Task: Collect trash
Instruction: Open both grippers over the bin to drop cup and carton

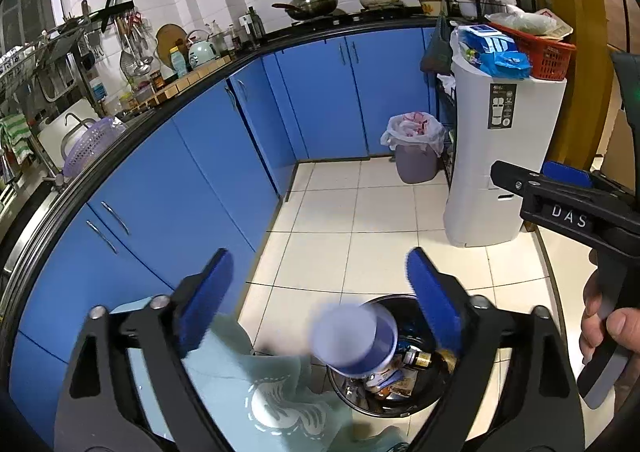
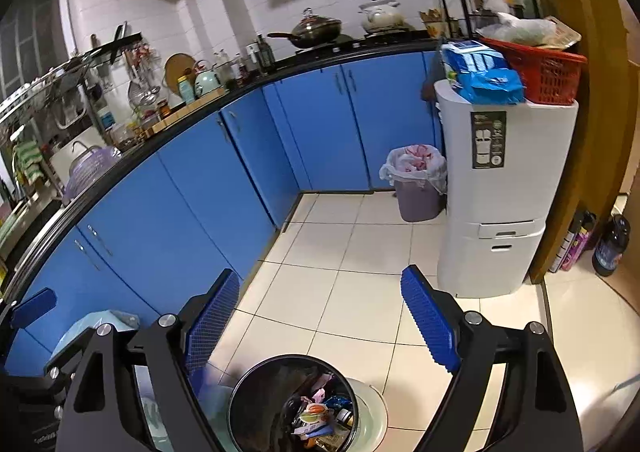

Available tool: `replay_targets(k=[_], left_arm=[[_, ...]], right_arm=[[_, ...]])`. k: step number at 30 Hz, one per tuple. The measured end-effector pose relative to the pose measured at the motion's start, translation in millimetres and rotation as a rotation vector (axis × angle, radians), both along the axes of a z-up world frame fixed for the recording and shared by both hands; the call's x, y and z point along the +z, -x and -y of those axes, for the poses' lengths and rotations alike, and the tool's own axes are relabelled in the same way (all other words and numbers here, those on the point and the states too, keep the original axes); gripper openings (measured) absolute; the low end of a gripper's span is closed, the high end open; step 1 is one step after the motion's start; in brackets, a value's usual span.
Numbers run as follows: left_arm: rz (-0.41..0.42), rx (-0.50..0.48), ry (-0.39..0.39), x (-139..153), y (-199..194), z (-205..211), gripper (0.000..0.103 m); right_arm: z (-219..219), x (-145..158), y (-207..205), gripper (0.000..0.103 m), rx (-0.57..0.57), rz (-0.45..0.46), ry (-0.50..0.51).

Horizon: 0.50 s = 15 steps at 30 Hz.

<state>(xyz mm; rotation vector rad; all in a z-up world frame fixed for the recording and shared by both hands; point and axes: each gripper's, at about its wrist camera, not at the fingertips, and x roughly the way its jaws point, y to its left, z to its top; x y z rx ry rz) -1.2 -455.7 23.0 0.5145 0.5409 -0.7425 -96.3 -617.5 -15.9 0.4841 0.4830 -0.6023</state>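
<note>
Gaping left gripper [image 1: 320, 300] above falling cup [image 1: 354, 340]

The left gripper [image 1: 320, 296] points forward and downward, its blue-padded fingers [image 1: 208, 292] spread wide with neither pad pressing on anything. The right gripper [image 2: 320, 316] tilts down likewise, its jaws standing well apart and empty. In the left wrist view a bare hand [image 1: 604, 332] wraps the right gripper's handle at the right edge.
</note>
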Motion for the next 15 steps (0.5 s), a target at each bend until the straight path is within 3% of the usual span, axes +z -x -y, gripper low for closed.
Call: replay_targets(k=[7,15], left_arm=[[-0.021,0.009,-0.003,-1.8,-2.6,4.4,0.099],[-0.047,0.02,-0.006,-2.8,-5.7,2.3,0.099]], right_arm=[[7.5,-0.1,4.6,0.081,-0.01,0.01,-0.01],[6.4,0.7,2.1,0.081,0.0,0.018,-0.022]])
